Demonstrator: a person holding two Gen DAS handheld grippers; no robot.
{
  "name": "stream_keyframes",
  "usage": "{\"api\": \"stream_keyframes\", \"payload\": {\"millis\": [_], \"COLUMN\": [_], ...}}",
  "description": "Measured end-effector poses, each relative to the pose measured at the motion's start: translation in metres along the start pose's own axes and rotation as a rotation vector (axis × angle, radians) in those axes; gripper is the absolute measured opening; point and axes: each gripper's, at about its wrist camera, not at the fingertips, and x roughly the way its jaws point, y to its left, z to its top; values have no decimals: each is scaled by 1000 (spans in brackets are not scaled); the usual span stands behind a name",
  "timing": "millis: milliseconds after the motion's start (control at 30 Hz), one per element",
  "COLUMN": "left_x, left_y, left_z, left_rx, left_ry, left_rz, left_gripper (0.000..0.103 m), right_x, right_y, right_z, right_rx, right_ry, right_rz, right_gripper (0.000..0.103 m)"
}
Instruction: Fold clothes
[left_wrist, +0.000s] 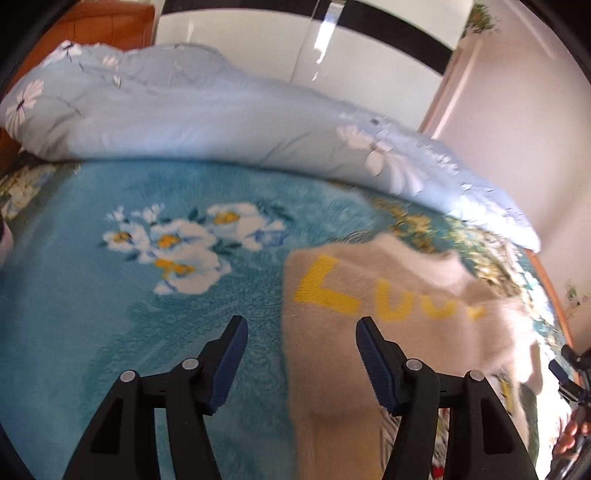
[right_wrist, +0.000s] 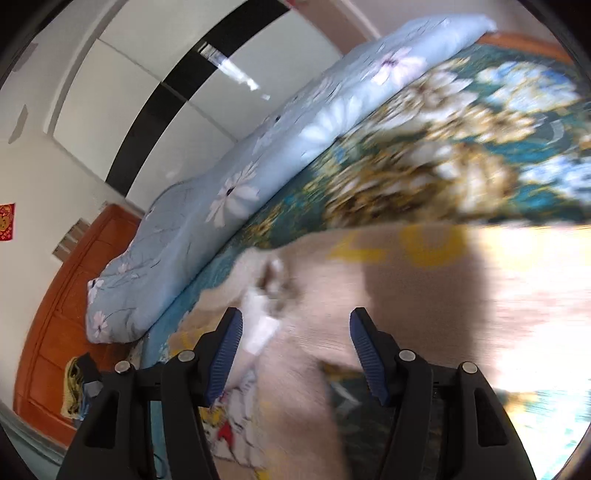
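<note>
A beige fuzzy sweater (left_wrist: 369, 280) with yellow letters lies spread on the bed, blurred in both views. My left gripper (left_wrist: 301, 321) hovers open over its left edge; one finger is above the blanket, the other above the sweater, with nothing pressed between the pads. In the right wrist view the sweater (right_wrist: 406, 295) fills the lower middle, and a white label (right_wrist: 262, 325) shows at its neck. My right gripper (right_wrist: 295, 311) stands open just above that neck area, holding nothing.
A teal floral blanket (left_wrist: 110, 295) covers the bed. A rolled light-blue flowered quilt (left_wrist: 184, 110) lies along the far side before a white wardrobe (left_wrist: 240, 48). A cartoon-print cloth (right_wrist: 229, 424) peeks from under the sweater. An orange wooden door (right_wrist: 55, 314) stands left.
</note>
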Motion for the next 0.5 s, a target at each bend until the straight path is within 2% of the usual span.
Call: {"api": "stream_keyframes", "payload": {"millis": [100, 200, 267, 333, 500], "left_x": [-22, -35, -38, -40, -44], "left_y": [-2, -8, -13, -19, -22], "left_z": [-5, -13, -21, -28, -42], "left_rx": [16, 24, 30, 42, 51], "left_ry": [-22, -33, -28, -10, 17], "left_rz": [-8, 0, -13, -31, -40], "left_gripper": [65, 65, 66, 66, 65], "right_x": [-60, -110, -125, -129, -113], "right_y": [-44, -96, -129, -151, -166], "right_z": [-6, -17, -27, -33, -28], "right_rx": [38, 178, 313, 417, 493], "right_ry": [-96, -163, -171, -178, -241], "right_rz": [-175, -321, -341, -314, -260], "right_gripper": [62, 62, 62, 62, 65]}}
